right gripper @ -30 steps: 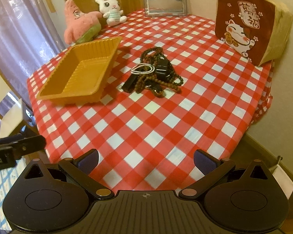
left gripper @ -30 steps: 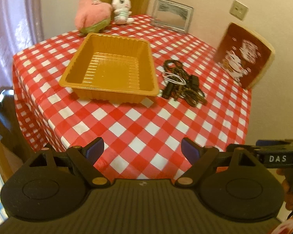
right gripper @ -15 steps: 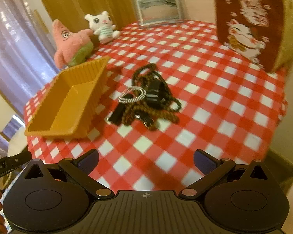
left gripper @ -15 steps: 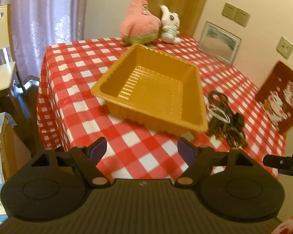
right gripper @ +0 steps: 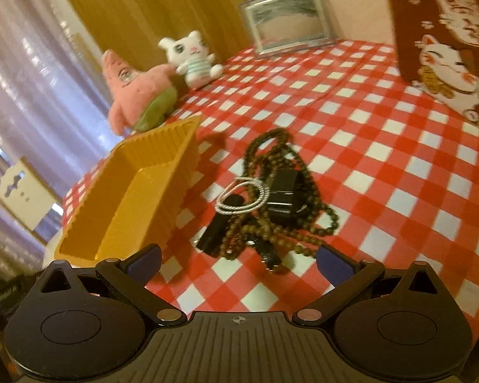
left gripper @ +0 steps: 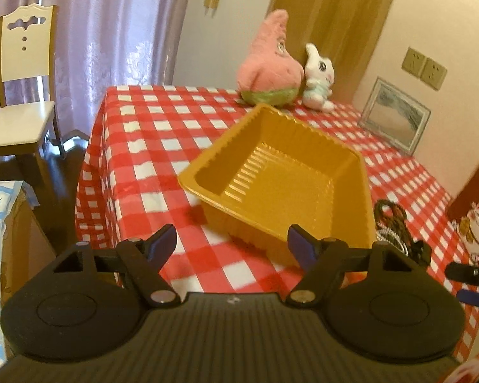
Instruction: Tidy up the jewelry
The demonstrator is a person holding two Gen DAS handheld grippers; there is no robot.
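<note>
A pile of jewelry (right gripper: 268, 204) lies on the red-checked tablecloth: brown bead strings, a silver bracelet (right gripper: 243, 195) on top and black clips. It shows partly in the left wrist view (left gripper: 396, 226), behind the tray's right corner. An empty orange plastic tray (left gripper: 281, 175) stands to the pile's left; it also shows in the right wrist view (right gripper: 134, 198). My right gripper (right gripper: 238, 260) is open and empty, low and just in front of the pile. My left gripper (left gripper: 231, 244) is open and empty, close in front of the tray's near wall.
A pink star plush (left gripper: 268, 70) and a white plush (left gripper: 317, 78) sit at the table's far side. A framed picture (left gripper: 394, 119) leans on the wall. A brown cat cushion (right gripper: 447, 41) stands at the right. A white chair (left gripper: 16, 95) stands left of the table.
Both grippers have come lower and nearer the table. The left has swung left toward the tray; the right has closed in on the jewelry pile. Both stay open.
</note>
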